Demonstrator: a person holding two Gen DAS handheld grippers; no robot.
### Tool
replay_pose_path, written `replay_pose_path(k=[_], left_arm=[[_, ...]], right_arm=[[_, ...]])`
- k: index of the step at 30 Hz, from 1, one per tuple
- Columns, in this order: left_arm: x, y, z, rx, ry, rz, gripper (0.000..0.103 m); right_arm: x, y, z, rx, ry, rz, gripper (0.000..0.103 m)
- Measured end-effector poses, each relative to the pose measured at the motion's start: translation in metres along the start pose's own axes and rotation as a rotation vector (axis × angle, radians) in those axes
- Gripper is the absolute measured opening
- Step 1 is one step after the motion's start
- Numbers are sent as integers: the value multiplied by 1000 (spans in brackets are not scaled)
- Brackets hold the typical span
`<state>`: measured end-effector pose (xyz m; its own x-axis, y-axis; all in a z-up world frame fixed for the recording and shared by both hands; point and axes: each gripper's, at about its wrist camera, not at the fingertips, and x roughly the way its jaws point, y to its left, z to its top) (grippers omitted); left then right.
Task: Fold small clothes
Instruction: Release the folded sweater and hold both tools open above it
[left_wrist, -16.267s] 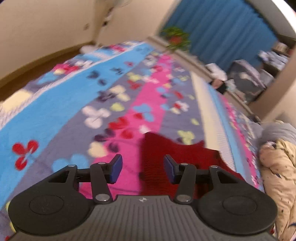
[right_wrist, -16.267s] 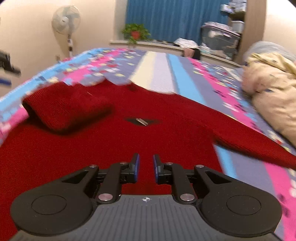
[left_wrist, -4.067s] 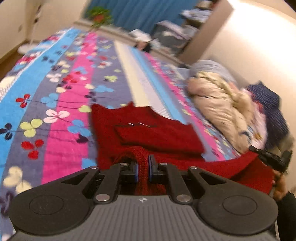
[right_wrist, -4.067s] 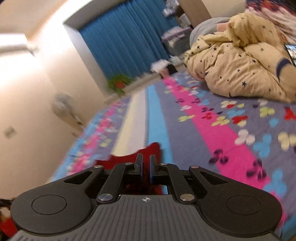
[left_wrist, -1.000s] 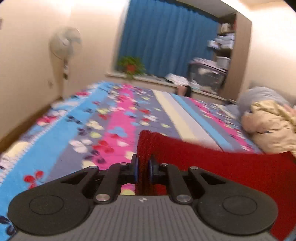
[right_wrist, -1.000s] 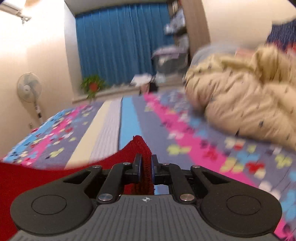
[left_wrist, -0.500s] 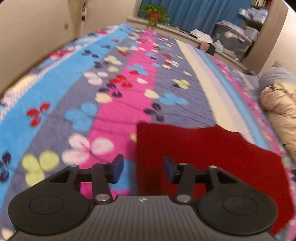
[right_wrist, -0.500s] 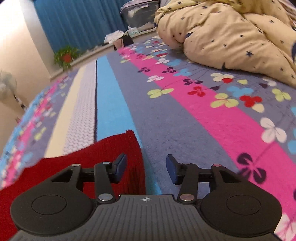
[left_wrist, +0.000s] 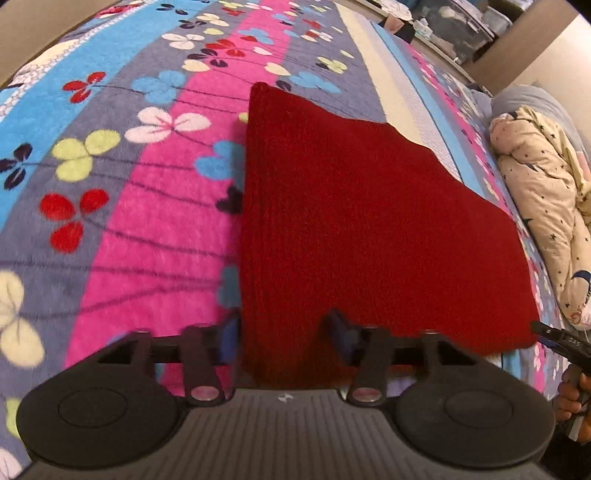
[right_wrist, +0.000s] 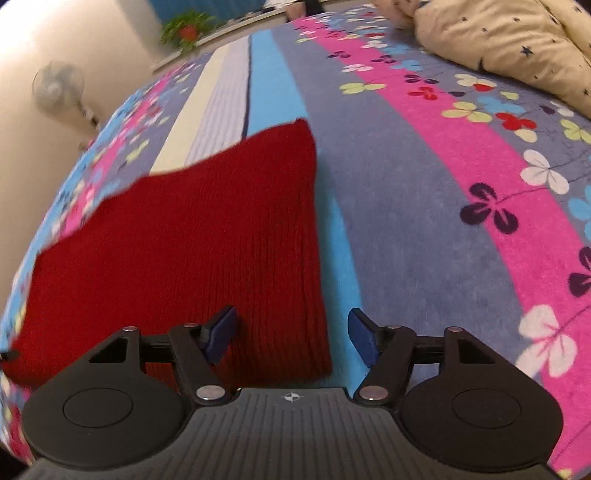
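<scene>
**Folded red knit lies on the bedspread, both grippers let go**

Bedroom first: a wide bed fills both views, covered by a fleecy bedspread striped in pink, blue, grey and cream with clover-like flowers. Beyond the far edge stand a pale wall, a pedestal fan and a potted plant on a sill. A cream quilt with small stars is bunched along the right side of the bed.

On the near middle of the bedspread lies the red sweater, folded into a flat, roughly rectangular block whose near edge reaches under both tools. The left gripper hovers at the near left corner, its jaws apart and just narrowed a little after opening, with the sweater's left edge between them but no pad pressing on it. The right gripper sits at the near right corner, its jaws spread and just opened wider, the right edge of the knit lying loose between them. A hand shows at the right rim of the left view.

The fold looks laid down. To finish it well, both tools should lift clear without snagging the knit, then check that the edges are square; a further fold would need fresh pinches at matching corners.
</scene>
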<state>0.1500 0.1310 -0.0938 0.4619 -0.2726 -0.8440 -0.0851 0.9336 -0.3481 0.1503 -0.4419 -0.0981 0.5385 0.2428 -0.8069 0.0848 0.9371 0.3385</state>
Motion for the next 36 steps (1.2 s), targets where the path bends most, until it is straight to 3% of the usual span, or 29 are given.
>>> replay_pose_path(k=[2, 4, 6, 7, 9, 11, 13, 14, 17, 21, 23, 25, 28, 29, 30, 32, 36], left_arm=[[-8, -1, -5, 6, -30, 15, 18], [-28, -1, -8, -15, -126, 3, 16], [-48, -5, -14, -8, -212, -25, 15], [-52, -5, -18, -5, -224, -24, 15], [-42, 1, -21, -35, -156, 8, 16], [-22, 6, -19, -56, -57, 55, 19], [-14, 5, -18, -45, -26, 120, 35], [-16, 3, -17, -37, -50, 144, 42], [-39, -12, -19, 36, -203, 181, 49], [-56, -32, -19, 134, -325, 115, 50], [-53, -43, -20, 177, -315, 78, 50], [-41, -50, -21, 211, -255, 59, 50], [3, -50, -23, 216, -22, 104, 52], [13, -51, -24, 218, 12, 136, 52], [15, -54, -24, 235, 9, 159, 53], [11, -60, -23, 257, -28, 161, 53], [-6, -60, -20, 245, -119, 148, 53]], right_arm=[[-8, 3, -5, -26, -26, 4, 17], [-23, 1, -7, -15, -87, 3, 14], [-46, -6, -4, 58, -182, 61, 13], [-56, -9, -5, 77, -217, 78, 12], [-59, -10, -8, 84, -219, 63, 12], [-39, -12, -11, 88, -110, -2, 13], [-16, -15, -15, 108, 6, -45, 17], [-12, -15, -15, 110, 17, -70, 23], [-29, -5, -11, 70, -80, -119, 31], [-57, 6, -11, 18, -227, -106, 37], [-57, 12, -13, -26, -242, -40, 37], [-48, 19, -15, -81, -209, -16, 37], [-17, 23, -19, -134, -57, -81, 41], [-4, 22, -22, -151, 10, -128, 45], [3, 21, -25, -161, 48, -170, 49], [4, 20, -23, -143, 44, -175, 52], [-13, 23, -20, -142, -47, -146, 52]])
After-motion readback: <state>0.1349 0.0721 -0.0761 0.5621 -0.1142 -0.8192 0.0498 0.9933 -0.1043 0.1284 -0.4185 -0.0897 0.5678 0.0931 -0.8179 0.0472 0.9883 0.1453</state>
